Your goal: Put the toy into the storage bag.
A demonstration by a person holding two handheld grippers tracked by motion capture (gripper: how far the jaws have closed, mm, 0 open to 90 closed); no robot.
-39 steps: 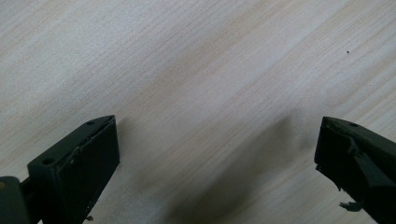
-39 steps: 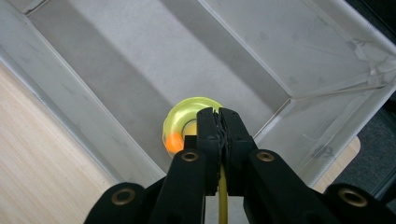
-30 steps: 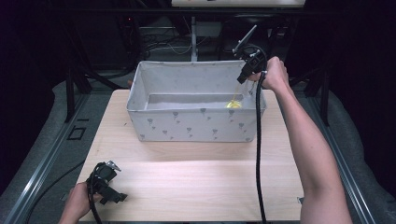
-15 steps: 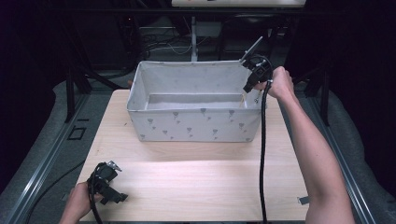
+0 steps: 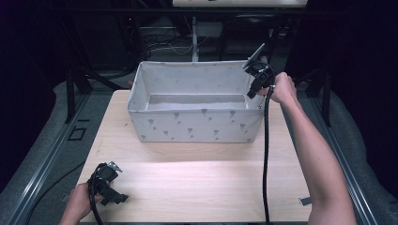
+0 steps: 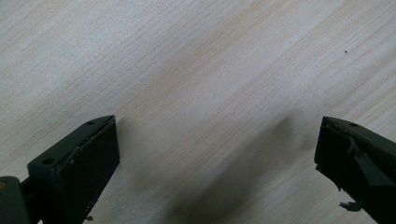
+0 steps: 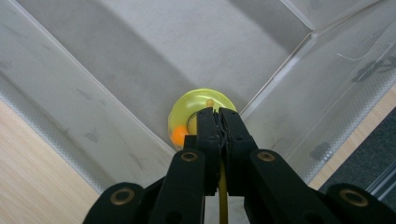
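The right gripper (image 7: 218,114) hangs over the right end of the grey fabric bin (image 5: 195,125), jaws clamped on the thin edge of a yellow translucent ring toy (image 7: 187,112) that dangles inside the bin, above its floor. The step looks like placing the toy; next the jaws should part. The left gripper (image 6: 217,154) rests near the table's (image 5: 197,173) front-left corner, well apart from the bin, jaws apart and holding nothing.

No text, label, brand or number can be read anywhere — the fabric bin (image 5: 195,124) carries only small printed motifs — no lettering.
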